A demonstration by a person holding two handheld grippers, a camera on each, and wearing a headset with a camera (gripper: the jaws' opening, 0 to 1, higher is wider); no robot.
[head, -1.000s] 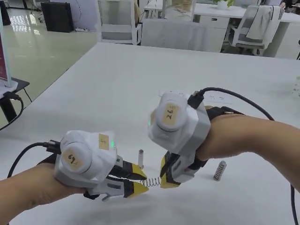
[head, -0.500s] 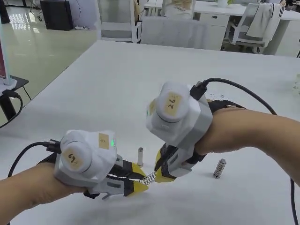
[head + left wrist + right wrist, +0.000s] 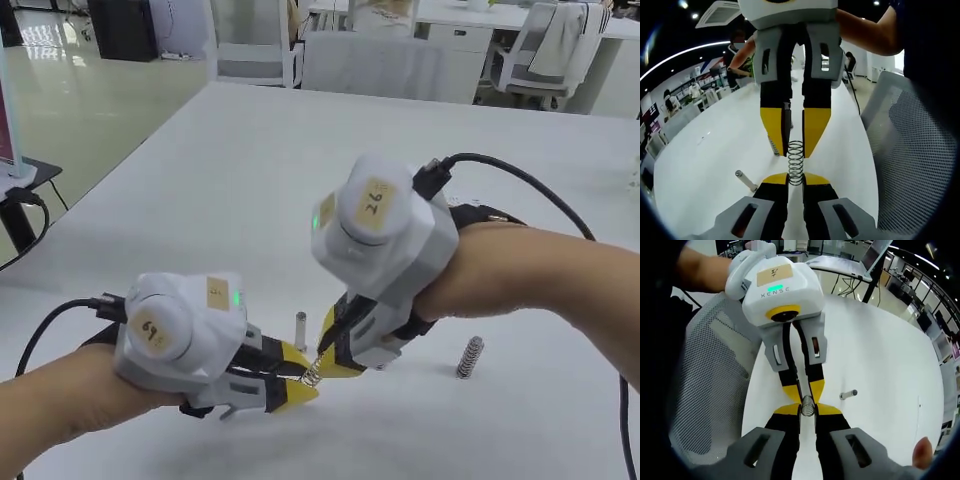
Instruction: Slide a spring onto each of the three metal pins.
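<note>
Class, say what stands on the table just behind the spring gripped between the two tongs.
A bare metal pin stands upright behind the spring. The left tongs and right tongs cover the spring's ends.

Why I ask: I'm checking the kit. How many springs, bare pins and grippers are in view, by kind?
Springs: 2, the held spring gripped at both ends and the standing spring apart near the right arm.
Bare pins: 1, the upright pin.
Grippers: 2, the left gripper and the right gripper.
Total: 5.
</note>
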